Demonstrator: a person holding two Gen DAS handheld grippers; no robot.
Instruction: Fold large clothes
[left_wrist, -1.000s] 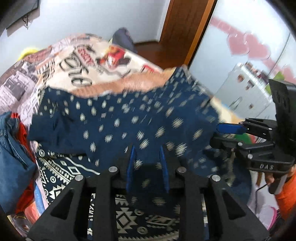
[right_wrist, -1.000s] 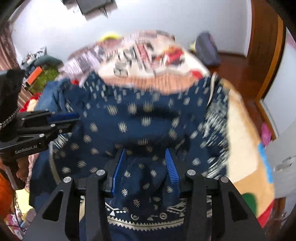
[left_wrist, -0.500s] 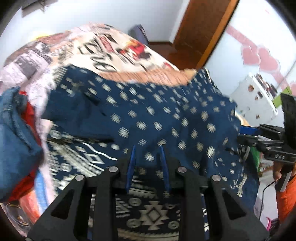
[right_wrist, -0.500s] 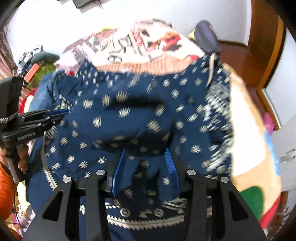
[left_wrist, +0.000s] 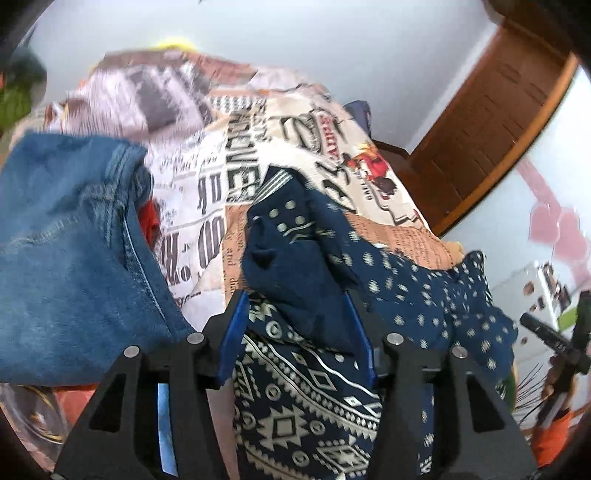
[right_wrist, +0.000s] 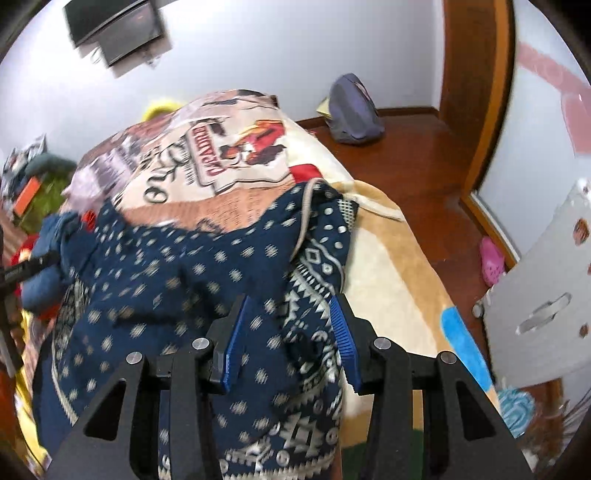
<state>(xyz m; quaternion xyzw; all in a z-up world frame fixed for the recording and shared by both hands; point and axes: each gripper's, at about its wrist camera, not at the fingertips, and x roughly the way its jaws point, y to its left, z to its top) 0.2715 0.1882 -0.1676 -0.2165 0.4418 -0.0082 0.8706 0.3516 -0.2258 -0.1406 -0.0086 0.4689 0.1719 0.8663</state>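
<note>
since the navy patterned garment (left_wrist: 413, 291) lies draped over the printed blanket (left_wrist: 295, 147) on the bed, the fold looks laid down. left gripper (left_wrist: 295, 332) jaws have just been opening, now apart, a sleeve end loose between them, likely let go. right gripper (right_wrist: 290, 339) jaws sit around bunched fabric; real pinch or not, cannot tell. soft knit, white dots, geometric bands, floppy. denim jeans (left_wrist: 66, 258) heaped beside it on the left.
</note>
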